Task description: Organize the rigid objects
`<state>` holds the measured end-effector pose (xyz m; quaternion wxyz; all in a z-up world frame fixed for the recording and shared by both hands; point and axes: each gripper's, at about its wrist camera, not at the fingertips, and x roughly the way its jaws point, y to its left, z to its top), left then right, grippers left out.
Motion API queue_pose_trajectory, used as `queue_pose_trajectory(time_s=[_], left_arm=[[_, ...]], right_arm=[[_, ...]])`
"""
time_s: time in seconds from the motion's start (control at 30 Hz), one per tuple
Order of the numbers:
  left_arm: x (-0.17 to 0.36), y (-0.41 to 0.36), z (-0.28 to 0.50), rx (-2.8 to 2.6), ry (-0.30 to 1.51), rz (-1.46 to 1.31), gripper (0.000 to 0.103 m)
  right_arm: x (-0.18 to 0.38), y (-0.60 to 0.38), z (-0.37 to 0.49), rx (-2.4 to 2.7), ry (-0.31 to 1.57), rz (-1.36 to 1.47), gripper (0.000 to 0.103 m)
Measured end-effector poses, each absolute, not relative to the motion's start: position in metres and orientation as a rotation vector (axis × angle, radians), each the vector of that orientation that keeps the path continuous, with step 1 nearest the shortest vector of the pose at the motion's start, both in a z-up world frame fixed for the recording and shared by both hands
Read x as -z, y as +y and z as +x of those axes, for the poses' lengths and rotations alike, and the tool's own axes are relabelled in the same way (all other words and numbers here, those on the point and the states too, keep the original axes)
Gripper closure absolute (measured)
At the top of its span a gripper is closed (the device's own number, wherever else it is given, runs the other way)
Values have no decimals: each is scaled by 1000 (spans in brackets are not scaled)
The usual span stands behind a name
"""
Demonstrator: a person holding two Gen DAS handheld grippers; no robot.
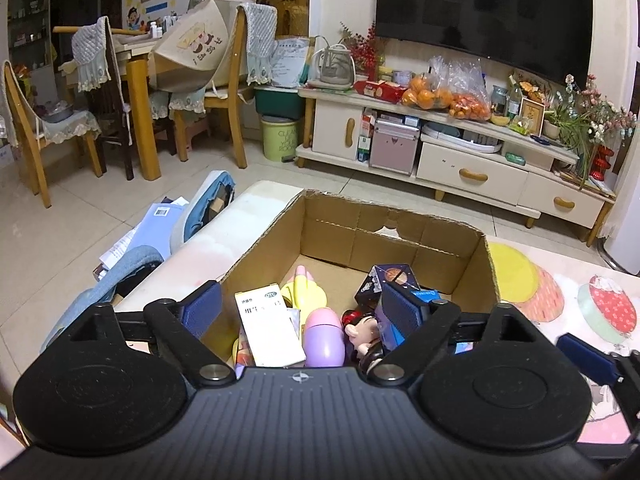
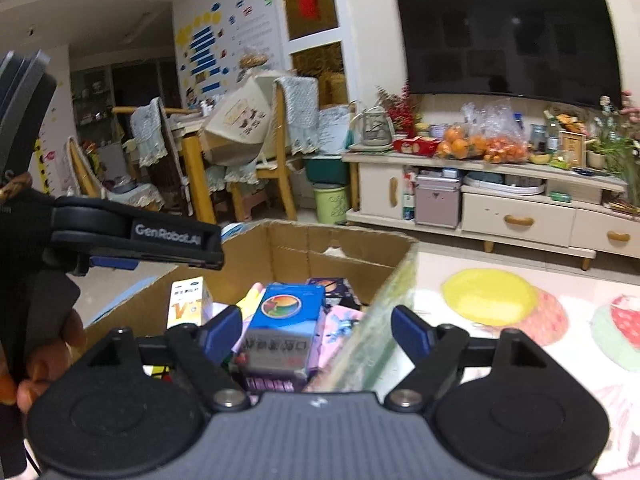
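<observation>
Hand-held grippers [image 1: 300, 308] [image 2: 316, 330] spread above cardboard box [image 1: 400, 232].

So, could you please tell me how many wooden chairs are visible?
3: one at the far left, two at the dining table, left and right; others may be hidden.

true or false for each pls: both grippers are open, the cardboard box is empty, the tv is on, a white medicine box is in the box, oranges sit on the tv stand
1. Both the left gripper and right gripper are open: true.
2. The cardboard box is empty: false, it holds several items.
3. The TV is on: false, its screen is dark.
4. A white medicine box is in the box: true.
5. Oranges sit on the TV stand: true.
</observation>
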<state>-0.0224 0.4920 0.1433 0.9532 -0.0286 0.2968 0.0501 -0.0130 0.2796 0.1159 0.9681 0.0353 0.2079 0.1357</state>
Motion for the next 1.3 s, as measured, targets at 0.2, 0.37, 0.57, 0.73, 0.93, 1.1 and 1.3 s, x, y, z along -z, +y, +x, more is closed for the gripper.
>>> queue_pose_trajectory(time_s=[0.2,0.37,0.57,0.73,0.93,1.1,1.3], left_arm=[[-143,487,-29,-79,601,-46,0],[-143,482,-40,-60,596,-38,0],[-140,476,-62,-44,581,-31,0],[-140,476,-86,-34,569,-24,0],[-141,478,-111,-45,562,-15,0],[-143,481,-128,-60,557,-8,0],[-144,480,-141,-68,547,12,0]], right_arm=[[-122,267,-27,-161,404,91,7],[-124,257,-39,-86,413,128,7],[-123,254,-59,-52,420,106,7],[-124,255,-76,-57,437,106,7],[-129,258,-96,-67,437,105,7],[-132,264,-115,-80,429,89,7],[-138,268,-134,-92,419,96,7]])
